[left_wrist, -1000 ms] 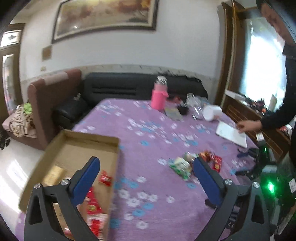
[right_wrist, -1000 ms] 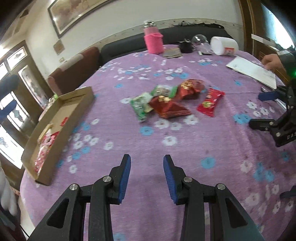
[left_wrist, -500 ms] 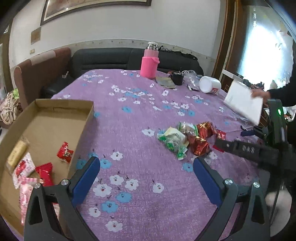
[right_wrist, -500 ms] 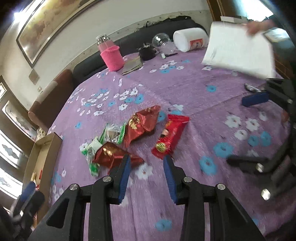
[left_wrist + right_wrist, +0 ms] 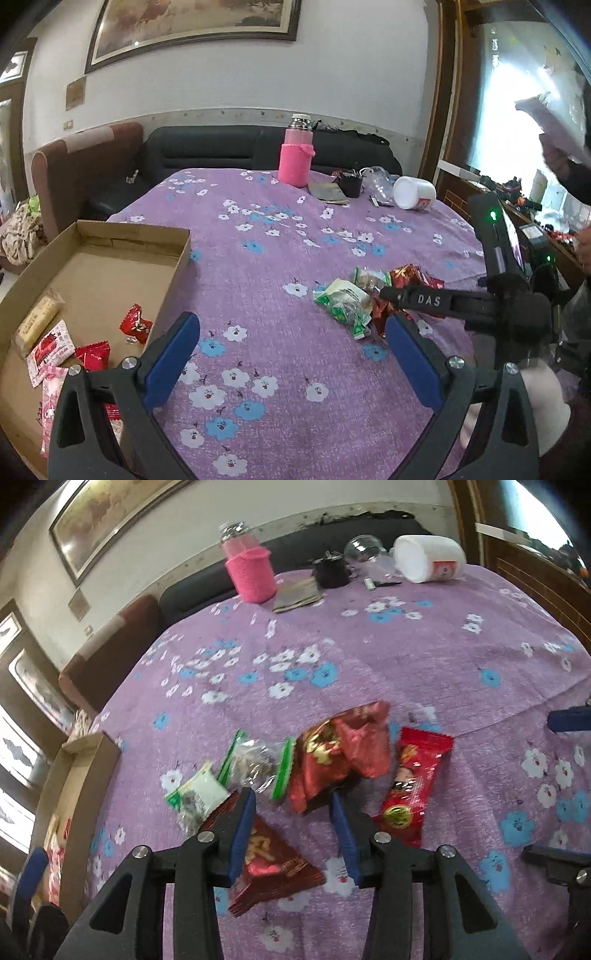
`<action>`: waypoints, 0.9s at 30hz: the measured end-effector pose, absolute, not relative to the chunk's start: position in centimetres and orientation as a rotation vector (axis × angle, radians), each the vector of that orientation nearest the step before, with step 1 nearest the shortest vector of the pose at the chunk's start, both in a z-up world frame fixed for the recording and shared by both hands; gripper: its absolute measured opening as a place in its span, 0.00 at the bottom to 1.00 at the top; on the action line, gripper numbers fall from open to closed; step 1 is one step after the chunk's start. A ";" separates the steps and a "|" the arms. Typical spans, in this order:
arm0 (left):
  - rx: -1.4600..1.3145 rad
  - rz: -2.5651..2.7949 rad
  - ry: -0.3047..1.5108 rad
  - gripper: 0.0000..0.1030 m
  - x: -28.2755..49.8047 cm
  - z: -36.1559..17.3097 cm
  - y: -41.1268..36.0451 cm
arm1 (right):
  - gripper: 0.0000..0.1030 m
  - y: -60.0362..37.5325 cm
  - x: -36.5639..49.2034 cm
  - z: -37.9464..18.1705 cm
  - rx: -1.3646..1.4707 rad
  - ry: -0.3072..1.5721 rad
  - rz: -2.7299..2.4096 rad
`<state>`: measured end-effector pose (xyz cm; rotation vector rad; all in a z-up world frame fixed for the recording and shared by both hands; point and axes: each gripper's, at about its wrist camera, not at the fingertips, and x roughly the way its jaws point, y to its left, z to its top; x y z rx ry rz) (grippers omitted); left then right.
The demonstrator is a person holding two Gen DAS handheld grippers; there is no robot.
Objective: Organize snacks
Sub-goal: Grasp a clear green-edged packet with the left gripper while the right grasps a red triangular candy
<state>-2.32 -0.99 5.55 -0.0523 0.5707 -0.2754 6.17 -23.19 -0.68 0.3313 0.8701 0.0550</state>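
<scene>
A pile of snack packets lies mid-table: a green-and-white packet (image 5: 199, 794), a clear green-edged packet (image 5: 255, 764), a crinkled red packet (image 5: 340, 753), a long red bar (image 5: 410, 786) and a red triangular packet (image 5: 273, 864). My right gripper (image 5: 291, 805) hangs just over the pile with its jaws opening. The crinkled packet's near end and the triangular packet show between its fingers, and the pads press on nothing. From the left wrist, the right gripper (image 5: 406, 299) reaches over the pile (image 5: 347, 299). My left gripper (image 5: 290, 332) stands wide open over bare cloth beside the cardboard box (image 5: 177, 266).
The box holds several red and pink packets (image 5: 92, 354). A pink bottle (image 5: 295, 158), a black cup (image 5: 349, 182) and a white jar on its side (image 5: 413, 192) stand at the table's far end. A person's hand (image 5: 554, 155) holds paper at the right. Another gripper (image 5: 569, 720) lies at the right edge.
My right gripper has moved in over the snack pile and its jaws have widened. My left gripper has sunk towards the table. The person has lifted the paper off the table.
</scene>
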 end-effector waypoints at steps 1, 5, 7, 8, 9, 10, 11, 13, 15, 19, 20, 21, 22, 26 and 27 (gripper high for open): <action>-0.060 -0.268 0.572 0.98 -2.3 5.6 -0.8 | 0.44 -23.0 6.1 -0.7 0.336 0.872 0.074; -0.108 -0.239 0.581 0.98 -1.8 5.5 0.4 | 0.21 -22.9 5.5 -0.7 0.364 0.870 0.109; -0.121 -0.232 0.591 0.98 -1.5 5.3 0.7 | 0.18 -23.1 5.0 -0.4 0.370 0.864 0.101; -0.126 -0.232 0.598 0.98 -1.4 5.2 0.8 | 0.16 -23.3 4.7 -0.3 0.378 0.863 0.099; -0.130 -0.235 0.605 0.98 -1.3 5.1 0.8 | 0.16 -23.6 4.0 -0.3 0.391 0.856 0.094; -0.135 -0.240 0.611 0.98 -1.2 5.1 0.9 | 0.16 -23.9 3.8 -0.2 0.395 0.852 0.090; -0.139 -0.243 0.616 0.98 -1.2 5.0 0.9 | 0.16 -24.2 3.3 -0.2 0.402 0.851 0.086; -0.151 -0.245 0.638 0.98 -1.0 4.9 1.0 | 0.16 -24.5 2.9 0.0 0.418 0.837 0.106; -0.201 -0.258 0.660 0.98 -0.8 5.1 1.6 | 0.16 -24.5 2.7 0.3 0.430 0.799 0.147; -0.263 -0.277 0.684 0.98 0.2 6.4 2.5 | 0.33 -23.1 3.4 0.7 0.370 0.776 0.187; -0.275 -0.279 0.690 0.98 0.7 6.7 2.6 | 0.45 -22.6 3.7 0.6 0.358 0.779 0.194; -0.284 -0.279 0.698 0.98 1.3 7.0 2.7 | 0.48 -21.9 4.3 0.4 0.328 0.789 0.196; -0.290 -0.276 0.713 0.98 2.1 7.3 2.6 | 0.49 -21.4 4.6 0.2 0.302 0.800 0.197; -0.285 -0.289 0.770 0.98 4.5 7.8 1.5 | 0.45 -20.2 4.2 0.2 0.217 0.822 0.198; -0.272 -0.290 0.781 0.98 5.0 7.8 1.0 | 0.43 -20.2 3.9 0.3 0.209 0.825 0.188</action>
